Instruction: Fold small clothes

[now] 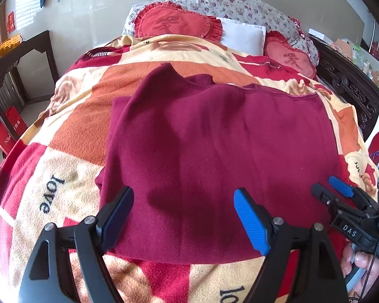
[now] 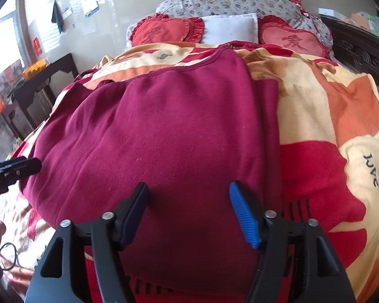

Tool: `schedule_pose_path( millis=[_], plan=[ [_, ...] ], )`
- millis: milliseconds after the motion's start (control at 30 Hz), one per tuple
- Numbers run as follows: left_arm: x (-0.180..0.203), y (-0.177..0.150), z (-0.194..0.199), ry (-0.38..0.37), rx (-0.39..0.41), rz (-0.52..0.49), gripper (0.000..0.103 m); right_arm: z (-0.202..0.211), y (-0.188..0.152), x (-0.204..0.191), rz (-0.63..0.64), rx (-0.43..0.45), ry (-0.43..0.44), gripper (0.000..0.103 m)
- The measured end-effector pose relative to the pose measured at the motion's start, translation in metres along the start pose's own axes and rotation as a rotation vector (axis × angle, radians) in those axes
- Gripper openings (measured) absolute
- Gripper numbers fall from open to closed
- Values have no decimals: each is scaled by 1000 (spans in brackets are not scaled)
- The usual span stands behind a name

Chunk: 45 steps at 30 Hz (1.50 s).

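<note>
A dark red fleece garment (image 1: 214,146) lies spread on the bed, its sides folded inward, neckline toward the pillows. It also fills the right wrist view (image 2: 164,131). My left gripper (image 1: 183,217) is open, its fingers hovering over the garment's near hem, left of centre. My right gripper (image 2: 188,212) is open above the near hem toward the garment's right side. The right gripper also shows in the left wrist view (image 1: 333,192) at the garment's right edge. The left gripper's tip (image 2: 17,169) shows at the left edge of the right wrist view.
A red, orange and cream blanket (image 1: 70,136) covers the bed. Heart-shaped red cushions (image 1: 174,24), a white pillow (image 1: 242,36) and a floral bolster (image 1: 235,2) lie at the head. A dark side table (image 1: 17,58) stands left, a carved dark bed frame (image 1: 346,85) right.
</note>
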<state>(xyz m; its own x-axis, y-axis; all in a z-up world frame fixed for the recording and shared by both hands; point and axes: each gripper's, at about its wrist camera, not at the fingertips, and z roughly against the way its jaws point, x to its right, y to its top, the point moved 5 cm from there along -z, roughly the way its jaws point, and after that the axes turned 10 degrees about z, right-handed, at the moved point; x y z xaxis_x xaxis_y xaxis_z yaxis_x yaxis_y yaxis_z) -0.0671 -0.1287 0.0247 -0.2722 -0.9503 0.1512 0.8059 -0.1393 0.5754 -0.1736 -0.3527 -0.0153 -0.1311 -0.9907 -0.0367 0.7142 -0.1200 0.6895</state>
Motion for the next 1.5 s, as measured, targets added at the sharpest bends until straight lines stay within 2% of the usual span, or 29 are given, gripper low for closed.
schedule_pose_path(
  millis=[67, 167, 267, 300, 367, 433, 567, 733, 833, 967, 1133, 1267, 1367, 1467, 1500],
  plan=[
    [-5, 1, 1, 14, 7, 7, 85, 5, 4, -3, 4, -4, -18, 51],
    [-15, 4, 0, 45, 16, 22, 85, 15, 17, -3, -15, 33, 13, 45],
    [-25, 7, -2, 68, 21, 23, 85, 15, 27, 2, -39, 36, -24, 26],
    [-28, 8, -2, 73, 23, 21, 85, 14, 29, 6, -61, 39, -32, 24],
    [-33, 8, -5, 74, 18, 22, 85, 9, 30, 14, -96, 23, -47, 24],
    [-37, 7, -9, 71, 3, 26, 85, -7, 23, 19, -105, -52, -67, 24],
    [-41, 7, -13, 55, -7, 33, 85, -2, 28, 15, -85, -53, -88, 23],
    [-44, 6, -18, 52, -17, 39, 85, 8, 39, 18, -93, -13, -106, 23],
    [-46, 4, -23, 51, -33, 42, 85, -16, 29, 28, -107, -106, -115, 23],
    [-49, 2, -28, 45, -47, 56, 85, -7, 38, 21, -87, -91, -123, 23],
    [-56, 0, -24, 24, -60, 74, 85, 0, 64, -14, -59, -30, 3, 23],
    [-72, 0, -15, -7, -58, 129, 85, -19, 94, -68, -15, -41, 223, 23],
    [-83, -3, -11, -39, -68, 178, 86, -33, 117, -111, 29, -41, 314, 24],
    [-90, -7, -12, -74, -83, 216, 87, -56, 138, -164, 112, -79, 392, 41],
    [-92, -9, -14, -85, -88, 226, 88, -68, 144, -180, 122, -105, 403, 42]
  ],
)
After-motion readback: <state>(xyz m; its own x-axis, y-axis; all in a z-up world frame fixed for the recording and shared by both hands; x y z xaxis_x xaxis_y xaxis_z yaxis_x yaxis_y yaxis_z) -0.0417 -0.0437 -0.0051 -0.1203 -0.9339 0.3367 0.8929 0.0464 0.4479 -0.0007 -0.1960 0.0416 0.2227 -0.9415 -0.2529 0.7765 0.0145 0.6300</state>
